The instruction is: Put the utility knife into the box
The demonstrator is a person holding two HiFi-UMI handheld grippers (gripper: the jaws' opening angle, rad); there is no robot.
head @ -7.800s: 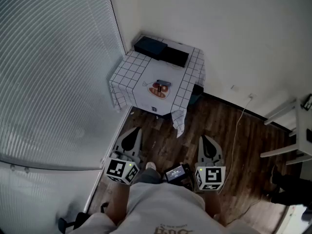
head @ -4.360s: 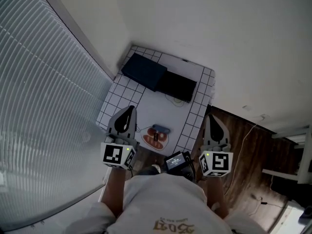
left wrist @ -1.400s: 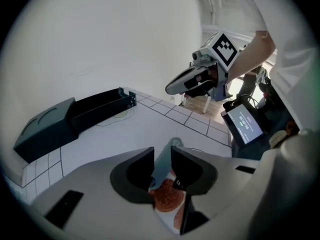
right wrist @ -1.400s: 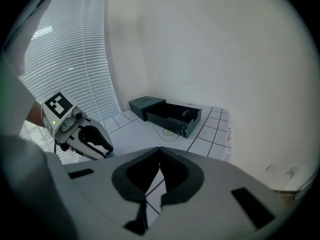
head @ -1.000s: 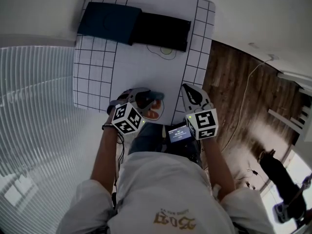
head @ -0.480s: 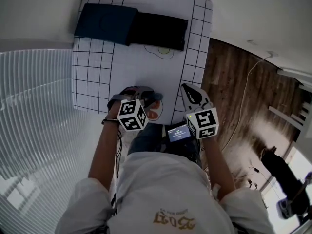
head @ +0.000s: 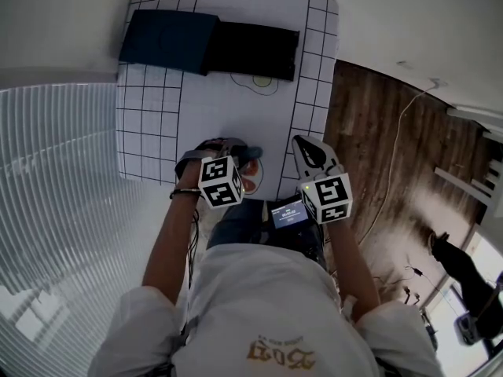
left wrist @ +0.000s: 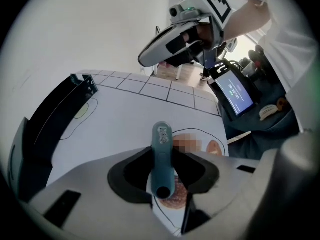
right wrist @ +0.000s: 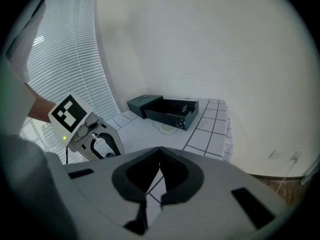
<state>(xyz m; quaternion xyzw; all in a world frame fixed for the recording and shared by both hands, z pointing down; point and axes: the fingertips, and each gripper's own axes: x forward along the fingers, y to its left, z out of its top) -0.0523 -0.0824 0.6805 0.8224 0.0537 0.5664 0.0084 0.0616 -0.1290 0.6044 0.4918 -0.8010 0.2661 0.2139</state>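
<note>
A teal utility knife lies on a drawn orange patch at the near edge of the checked tablecloth. My left gripper straddles it, jaws closing with the handle between them; a sliver of paper still shows beside the handle. From the head view the knife pokes out past the left gripper. At the far end of the table sits the black open box, with its navy lid beside it. My right gripper hovers shut at the table's near right edge, holding nothing.
The box is an arm's reach beyond both grippers. A small outline with a yellow spot is drawn in front of it. Window blinds run along the left. Wooden floor with a cable lies to the right. A lit screen hangs at my waist.
I walked up to the table and lowered the left gripper over the knife. Within the last second it shifted slightly right around the handle; the right gripper stayed put.
</note>
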